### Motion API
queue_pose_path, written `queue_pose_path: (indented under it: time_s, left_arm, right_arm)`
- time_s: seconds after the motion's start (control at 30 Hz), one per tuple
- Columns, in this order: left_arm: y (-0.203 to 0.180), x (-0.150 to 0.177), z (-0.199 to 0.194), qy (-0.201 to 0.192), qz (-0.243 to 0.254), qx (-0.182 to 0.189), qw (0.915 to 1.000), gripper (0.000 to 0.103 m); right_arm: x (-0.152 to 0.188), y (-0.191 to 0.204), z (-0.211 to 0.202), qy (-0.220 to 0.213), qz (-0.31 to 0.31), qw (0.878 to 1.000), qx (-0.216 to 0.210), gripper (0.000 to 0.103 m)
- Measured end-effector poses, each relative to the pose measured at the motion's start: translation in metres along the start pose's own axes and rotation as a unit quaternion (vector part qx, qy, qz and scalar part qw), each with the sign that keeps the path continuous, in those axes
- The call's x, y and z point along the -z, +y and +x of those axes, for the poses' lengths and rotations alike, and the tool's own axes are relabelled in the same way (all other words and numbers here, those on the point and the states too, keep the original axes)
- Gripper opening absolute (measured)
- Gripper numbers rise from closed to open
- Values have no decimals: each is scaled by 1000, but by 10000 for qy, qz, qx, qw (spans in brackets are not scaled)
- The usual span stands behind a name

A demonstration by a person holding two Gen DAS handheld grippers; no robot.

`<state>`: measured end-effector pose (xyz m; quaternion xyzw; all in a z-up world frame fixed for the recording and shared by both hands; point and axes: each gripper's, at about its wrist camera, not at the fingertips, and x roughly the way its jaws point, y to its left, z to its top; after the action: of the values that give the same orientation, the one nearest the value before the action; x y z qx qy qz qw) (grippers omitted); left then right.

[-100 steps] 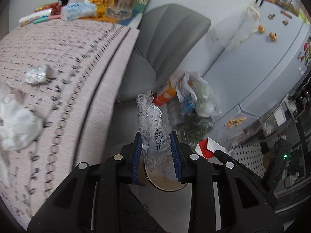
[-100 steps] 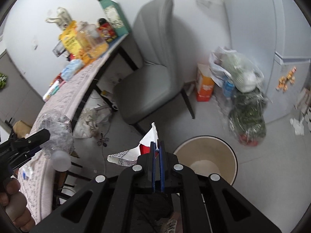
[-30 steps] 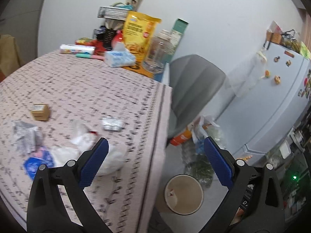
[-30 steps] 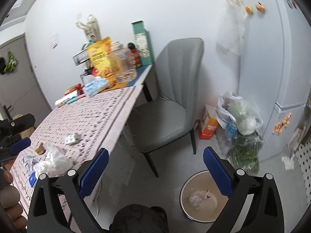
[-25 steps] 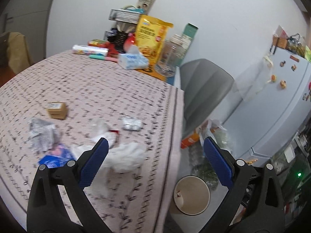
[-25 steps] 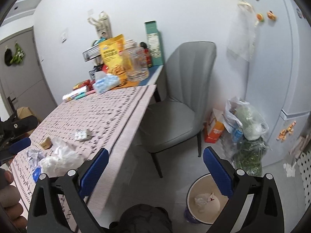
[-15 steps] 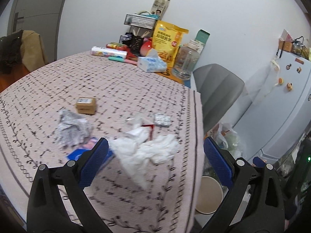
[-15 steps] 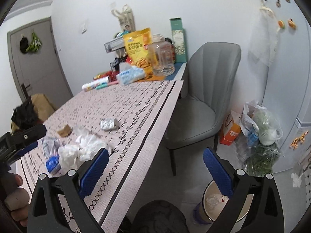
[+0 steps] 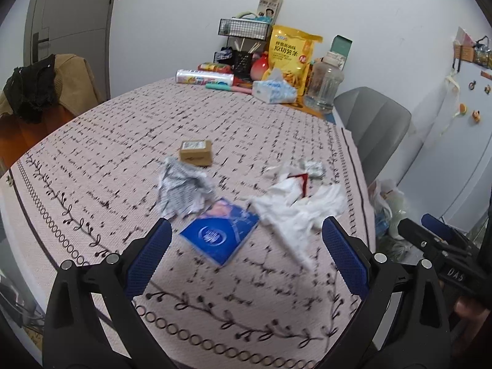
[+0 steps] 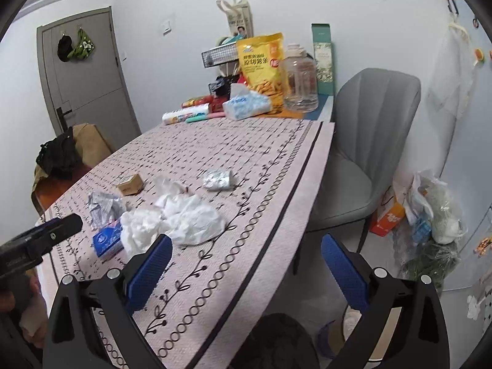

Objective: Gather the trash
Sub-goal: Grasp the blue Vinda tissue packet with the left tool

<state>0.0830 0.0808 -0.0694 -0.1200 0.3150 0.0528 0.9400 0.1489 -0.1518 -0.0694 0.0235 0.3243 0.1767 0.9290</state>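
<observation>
Trash lies on the patterned tablecloth (image 9: 101,141): a blue packet (image 9: 220,233), crumpled printed paper (image 9: 181,189), a heap of white tissue (image 9: 299,206), a small cardboard box (image 9: 196,152) and a foil wad (image 10: 217,179). My left gripper (image 9: 246,246) hangs open and empty above the table's near edge, the blue packet just ahead of its fingers. My right gripper (image 10: 246,259) is open and empty over the table's right edge, close to the white tissue (image 10: 181,220). The bin (image 10: 353,329) shows partly, low between the right fingers.
At the table's far end stand a yellow snack bag (image 9: 292,58), a clear jug (image 9: 326,83), a tissue pack (image 9: 273,90) and a wire rack (image 9: 246,29). A grey chair (image 10: 366,153) sits beside the table. Plastic bags (image 10: 430,212) lie against the fridge (image 9: 461,141).
Both grippers let go of their trash over the bin, opened, and swung back up to the table. In the last second both views moved closer to the litter.
</observation>
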Motion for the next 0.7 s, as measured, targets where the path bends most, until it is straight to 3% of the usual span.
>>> queue_pose_path:
  time_s: [0.33,0.7]
  left_arm:
    - [11,6,21,368,-44,13,9993,97]
    - [4,4,65,993,308,-383,9938,97]
  right_arm:
    - [9,9,14,295,-27,9990,-343,95]
    - [10,3,22,411,43,9982,-445,95]
